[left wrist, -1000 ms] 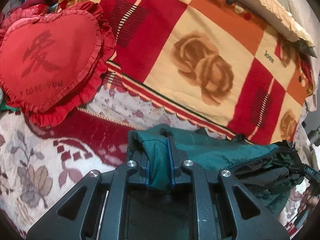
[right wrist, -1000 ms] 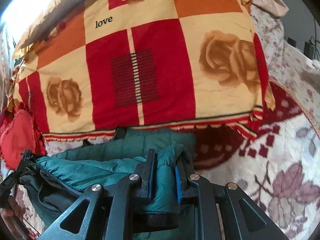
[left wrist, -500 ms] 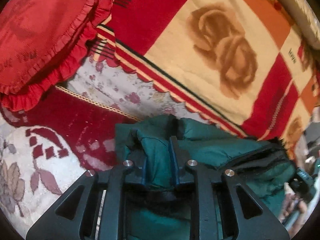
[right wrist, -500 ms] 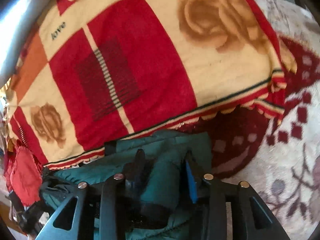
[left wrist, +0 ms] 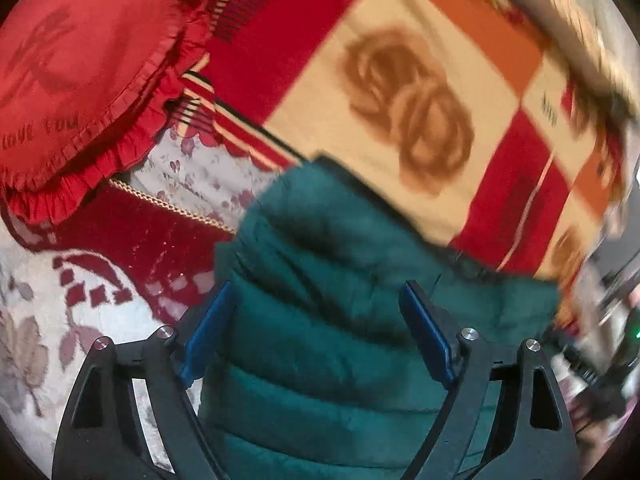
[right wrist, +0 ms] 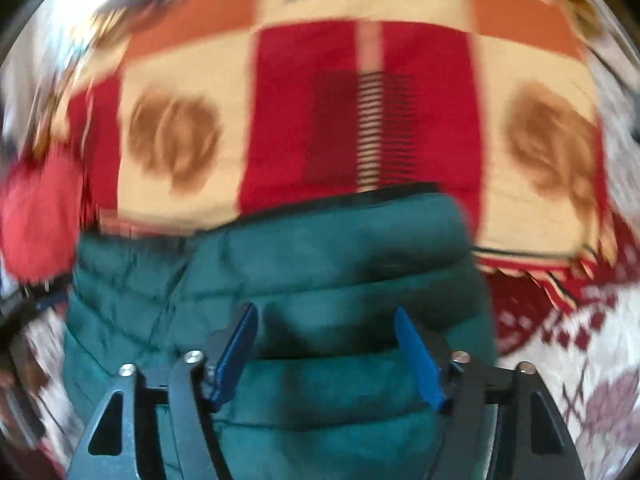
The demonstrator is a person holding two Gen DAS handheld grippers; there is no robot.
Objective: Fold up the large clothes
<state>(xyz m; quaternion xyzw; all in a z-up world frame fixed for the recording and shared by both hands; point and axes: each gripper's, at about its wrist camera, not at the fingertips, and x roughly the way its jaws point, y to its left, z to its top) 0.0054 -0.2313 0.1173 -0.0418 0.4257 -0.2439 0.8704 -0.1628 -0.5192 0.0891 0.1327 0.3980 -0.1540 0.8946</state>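
Observation:
A dark green quilted jacket (left wrist: 340, 280) lies folded on the bed, its far edge resting against a checked blanket. It also shows in the right wrist view (right wrist: 320, 280). My left gripper (left wrist: 316, 296) is open, its blue pads spread wide over the jacket's left part. My right gripper (right wrist: 324, 320) is open too, its jaws spread above the jacket's right part. Neither holds any cloth. Both views are blurred by motion.
A red, cream and orange checked blanket with brown roses (left wrist: 400, 100) lies behind the jacket, and shows in the right wrist view (right wrist: 360, 100). A red heart-shaped frilled cushion (left wrist: 80, 80) sits at the left. The bed cover (left wrist: 48, 320) is white with maroon flowers.
Both grippers were shut on folds of the green jacket and have opened and let go. The jacket now lies flat, closer against the blanket.

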